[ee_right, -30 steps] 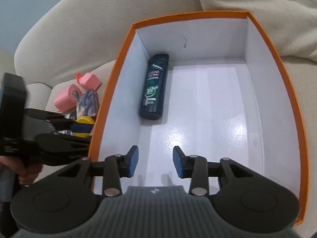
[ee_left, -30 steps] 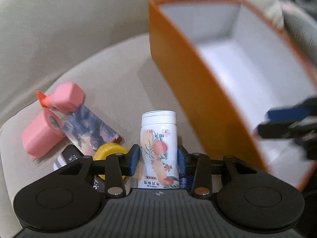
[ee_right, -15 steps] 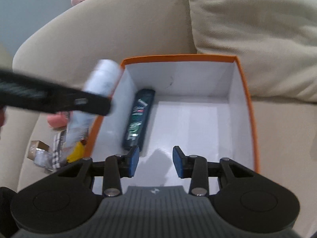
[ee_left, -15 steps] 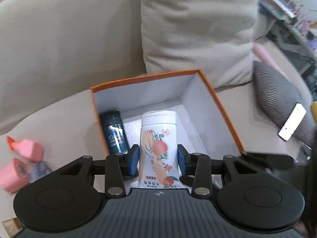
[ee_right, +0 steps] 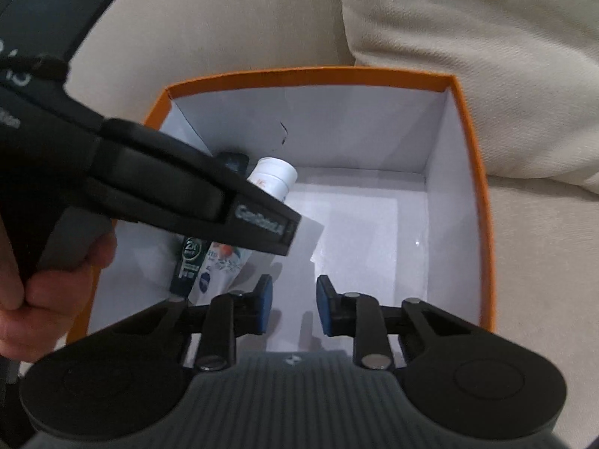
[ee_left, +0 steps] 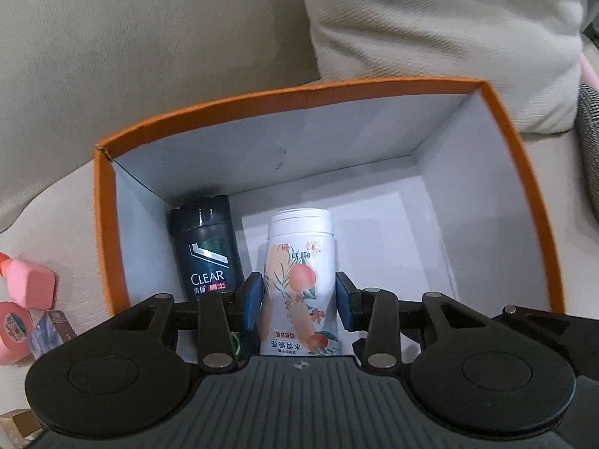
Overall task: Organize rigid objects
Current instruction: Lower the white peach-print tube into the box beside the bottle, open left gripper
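Observation:
My left gripper [ee_left: 298, 299] is shut on a white peach-print bottle [ee_left: 301, 273] and holds it inside the orange box [ee_left: 520, 172], right of the dark green CLEAR bottle [ee_left: 206, 247] that lies by the left wall. In the right wrist view the left gripper's body [ee_right: 168, 194] reaches into the box [ee_right: 470, 172] over both bottles; the white bottle [ee_right: 275, 176] and the dark bottle [ee_right: 189, 258] show partly beneath it. My right gripper [ee_right: 291, 305] is open and empty above the box's near floor.
The box sits on a beige sofa with a cream cushion [ee_left: 441, 30] behind it. Pink containers [ee_left: 30, 292] and a small printed carton [ee_left: 50, 333] lie on the seat left of the box. A grey cushion [ee_left: 589, 142] is at the right edge.
My left gripper carried the white bottle from the seat, over the box's left rim, down into the box beside the dark bottle. My right gripper drew back a little and stayed open.

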Motion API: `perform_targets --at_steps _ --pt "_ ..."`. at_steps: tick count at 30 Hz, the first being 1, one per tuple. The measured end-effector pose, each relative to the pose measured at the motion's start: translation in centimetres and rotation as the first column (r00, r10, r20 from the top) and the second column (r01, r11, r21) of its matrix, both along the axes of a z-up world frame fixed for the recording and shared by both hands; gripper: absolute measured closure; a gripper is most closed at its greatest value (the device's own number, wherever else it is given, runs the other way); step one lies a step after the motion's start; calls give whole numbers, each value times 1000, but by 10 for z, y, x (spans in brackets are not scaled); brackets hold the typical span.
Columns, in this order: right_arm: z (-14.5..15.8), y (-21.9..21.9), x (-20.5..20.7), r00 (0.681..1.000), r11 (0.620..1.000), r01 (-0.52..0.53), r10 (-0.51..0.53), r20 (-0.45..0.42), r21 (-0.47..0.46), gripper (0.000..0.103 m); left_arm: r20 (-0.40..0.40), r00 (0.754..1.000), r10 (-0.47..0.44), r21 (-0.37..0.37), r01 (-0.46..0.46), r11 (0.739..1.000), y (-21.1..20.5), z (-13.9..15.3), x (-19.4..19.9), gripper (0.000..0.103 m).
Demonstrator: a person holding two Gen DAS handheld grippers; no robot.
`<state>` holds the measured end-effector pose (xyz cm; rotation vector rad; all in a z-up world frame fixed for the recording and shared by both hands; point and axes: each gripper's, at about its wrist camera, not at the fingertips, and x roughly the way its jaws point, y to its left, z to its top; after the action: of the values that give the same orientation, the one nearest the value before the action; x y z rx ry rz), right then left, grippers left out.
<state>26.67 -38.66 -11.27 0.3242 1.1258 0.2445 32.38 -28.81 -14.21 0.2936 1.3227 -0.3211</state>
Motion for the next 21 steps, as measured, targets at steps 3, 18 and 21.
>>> perform_targets --at_steps 3,18,21 --pt "-6 3 8 1000 1000 3 -3 -23 7 76 -8 1000 7 -5 -7 1000 1 -7 4 57" --pt "-10 15 24 997 1000 -10 10 -73 9 66 78 996 -36 -203 51 978 47 70 -14 54" --pt "-16 21 34 993 1000 -22 21 -113 -1 66 139 990 -15 -238 48 970 70 93 -22 54"
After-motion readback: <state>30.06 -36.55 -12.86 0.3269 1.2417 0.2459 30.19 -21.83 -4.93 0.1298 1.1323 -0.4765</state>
